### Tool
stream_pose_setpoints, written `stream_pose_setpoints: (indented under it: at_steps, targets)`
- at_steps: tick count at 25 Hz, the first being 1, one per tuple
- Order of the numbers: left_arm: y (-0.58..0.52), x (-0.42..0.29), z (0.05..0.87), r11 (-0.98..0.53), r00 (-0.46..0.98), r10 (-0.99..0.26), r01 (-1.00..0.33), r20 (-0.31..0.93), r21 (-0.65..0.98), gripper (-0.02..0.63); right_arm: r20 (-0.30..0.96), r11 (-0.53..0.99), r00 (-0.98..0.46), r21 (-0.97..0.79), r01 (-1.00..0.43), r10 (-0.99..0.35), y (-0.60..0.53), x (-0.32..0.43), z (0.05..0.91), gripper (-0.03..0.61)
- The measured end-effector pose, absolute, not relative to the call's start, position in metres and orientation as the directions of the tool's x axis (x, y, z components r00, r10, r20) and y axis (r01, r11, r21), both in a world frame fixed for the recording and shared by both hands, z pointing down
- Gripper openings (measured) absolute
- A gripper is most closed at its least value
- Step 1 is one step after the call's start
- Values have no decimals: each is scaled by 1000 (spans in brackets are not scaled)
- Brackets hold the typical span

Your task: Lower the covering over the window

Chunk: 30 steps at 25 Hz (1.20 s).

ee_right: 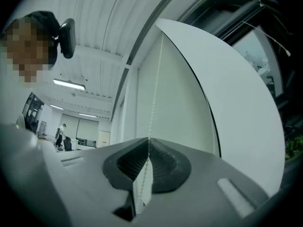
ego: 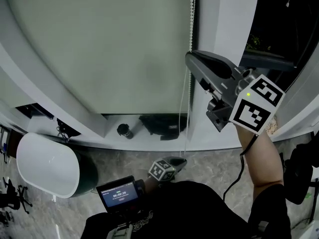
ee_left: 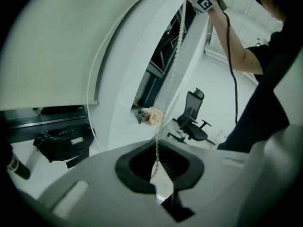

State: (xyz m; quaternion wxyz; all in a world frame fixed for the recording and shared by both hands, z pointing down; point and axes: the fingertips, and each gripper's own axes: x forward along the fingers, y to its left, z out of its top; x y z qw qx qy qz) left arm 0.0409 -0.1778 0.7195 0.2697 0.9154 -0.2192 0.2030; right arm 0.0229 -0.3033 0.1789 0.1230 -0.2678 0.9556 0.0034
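Roller blind (ego: 99, 49) hangs most of the way down the window, its bottom edge just above the sill (ego: 149, 141). A black bag (ego: 162, 125) and a dark bottle (ego: 124, 130) sit on the sill in the uncovered strip. Bead chain (ego: 192, 14) runs down beside the blind's right edge. Right gripper (ego: 192, 59) is held high next to the blind, jaws pressed together on the chain; the right gripper view shows the beads pinched between the ribbed pads. Left gripper (ego: 179, 160) is low, close to the person's body, jaws also pinching the chain further down. Office chair (ee_left: 191, 119) stands beyond the window frame in the left gripper view. White rounded tub (ego: 47, 166) is on the floor at left.
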Motion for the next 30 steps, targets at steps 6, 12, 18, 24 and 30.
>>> stream_pose_setpoints:
  at_steps: [6,12,18,24,30]
  targets:
    - [-163,19,707,-763,857,-278,-471,434,442,12,-115,822,-825,86,-564,-554,-312,24,205,11]
    - [-185,-71,613,-656,783,-612,-582,114,481,38,15,766,-767,47,-641,-642,-325,54,300,11]
    - [-204,-173,507,-620,649,-758,-691,-59,372,138,144,721,-710,34,-692,-689,-328,61,405,11]
    - [-225,-118,411,-770,750,-635,-593,-187,237,112,269,733,-719,-65,-677,-641,-303,42,502,11]
    - [-262,-8,327,-887,848,-462,-443,-258,131,112,351,749,-726,-93,-656,-591,-275,21,553,11]
